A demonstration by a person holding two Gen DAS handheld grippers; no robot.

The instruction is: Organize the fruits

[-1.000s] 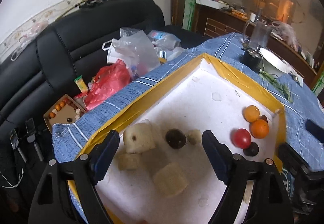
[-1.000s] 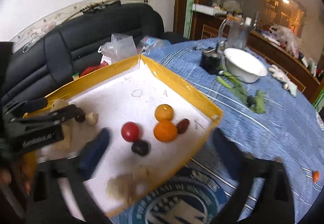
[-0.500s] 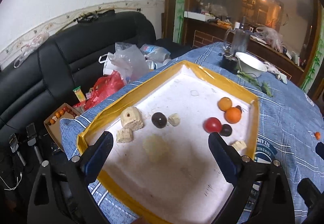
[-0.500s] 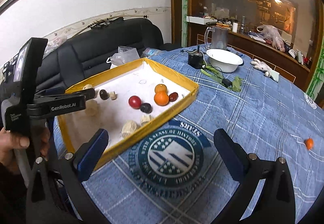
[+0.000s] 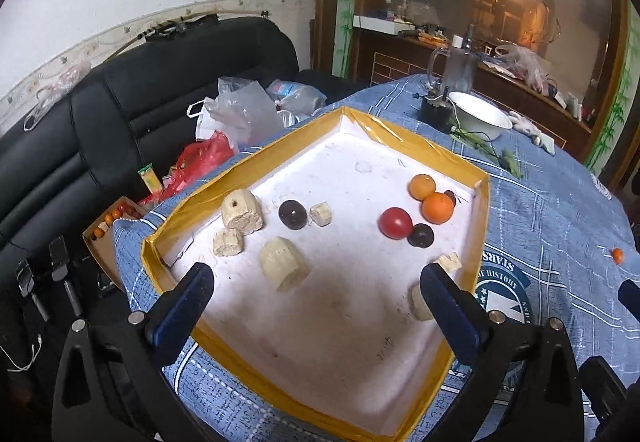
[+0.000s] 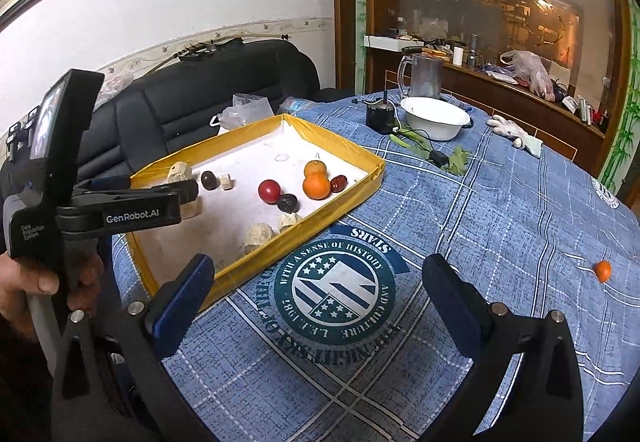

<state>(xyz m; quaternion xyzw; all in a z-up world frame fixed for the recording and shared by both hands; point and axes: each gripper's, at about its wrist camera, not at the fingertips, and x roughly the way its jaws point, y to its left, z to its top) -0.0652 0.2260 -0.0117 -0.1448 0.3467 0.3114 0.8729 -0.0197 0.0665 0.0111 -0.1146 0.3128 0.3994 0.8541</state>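
Observation:
A yellow-rimmed white tray (image 5: 416, 148) (image 6: 340, 146) lies on the blue tablecloth. At its right side sit two oranges (image 5: 438, 207) (image 6: 316, 186), a red tomato (image 5: 395, 222) (image 6: 269, 190) and a dark plum (image 5: 420, 235) (image 6: 287, 203). Another dark fruit (image 5: 292, 214) (image 6: 209, 180) lies at the left among several beige chunks (image 5: 241, 212). A small orange (image 6: 603, 270) lies alone on the cloth far right. My left gripper (image 5: 316, 294) hovers open over the tray's near end, empty. My right gripper (image 6: 320, 290) is open above the cloth's round emblem, empty.
A white bowl (image 6: 435, 117), a glass jug (image 6: 425, 76), a dark pot (image 6: 379, 116), green stems (image 6: 452, 158) and a white glove (image 6: 516, 134) stand at the table's far side. A black sofa (image 5: 120, 106) with plastic bags (image 5: 236, 114) borders the left. A hand (image 6: 24, 282) holds the left gripper.
Both grippers have drawn back and up from the tray. The whole tray now shows in the left wrist view, and the right gripper has come over the cloth emblem.

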